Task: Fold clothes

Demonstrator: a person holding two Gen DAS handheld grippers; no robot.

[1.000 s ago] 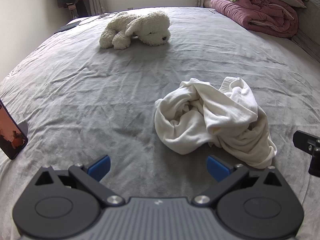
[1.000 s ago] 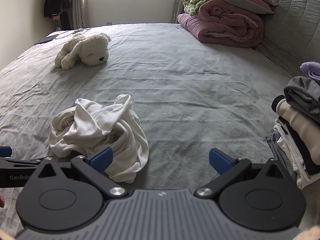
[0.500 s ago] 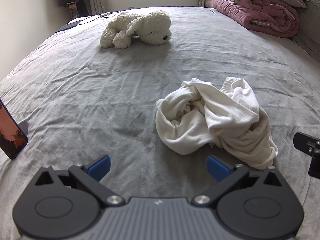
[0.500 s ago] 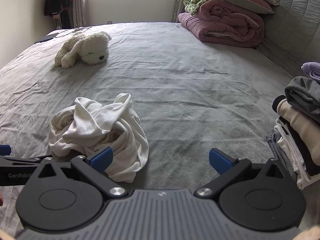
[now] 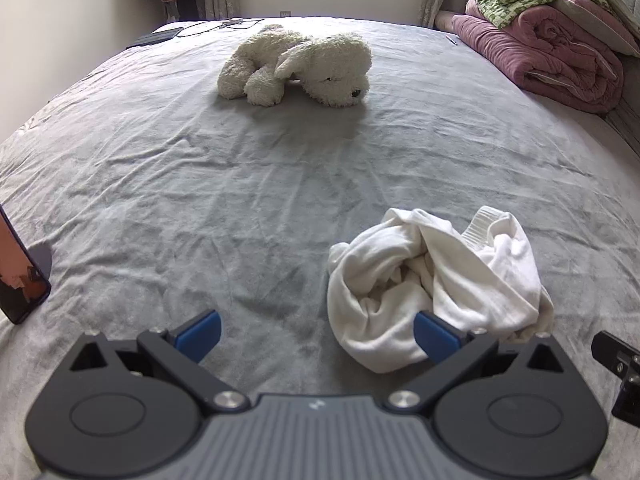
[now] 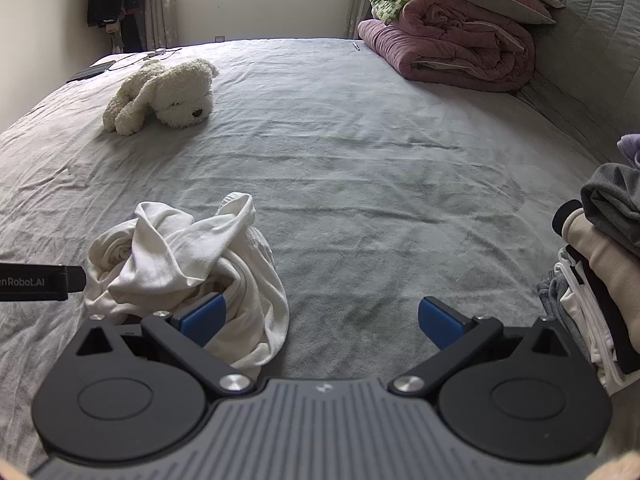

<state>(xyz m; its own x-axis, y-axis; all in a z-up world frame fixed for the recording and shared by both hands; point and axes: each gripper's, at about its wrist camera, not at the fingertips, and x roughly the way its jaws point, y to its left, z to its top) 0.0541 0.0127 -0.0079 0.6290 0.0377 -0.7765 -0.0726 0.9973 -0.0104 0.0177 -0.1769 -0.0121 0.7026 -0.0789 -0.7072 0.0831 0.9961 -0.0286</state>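
Note:
A crumpled white garment lies in a heap on the grey bed sheet; it also shows in the right wrist view. My left gripper is open and empty, just short of the heap, with its right blue pad at the garment's near edge. My right gripper is open and empty, with its left blue pad over the garment's near right side. The left gripper's finger shows at the left edge of the right wrist view.
A white plush dog lies far back on the bed. Folded quilts are stacked at the far right. A stack of folded clothes sits close on the right. A phone stands at the left edge.
Both grippers have shifted slightly; the garment now sits a little further right and lower in the left wrist view. Both stay open and the garment lies untouched.

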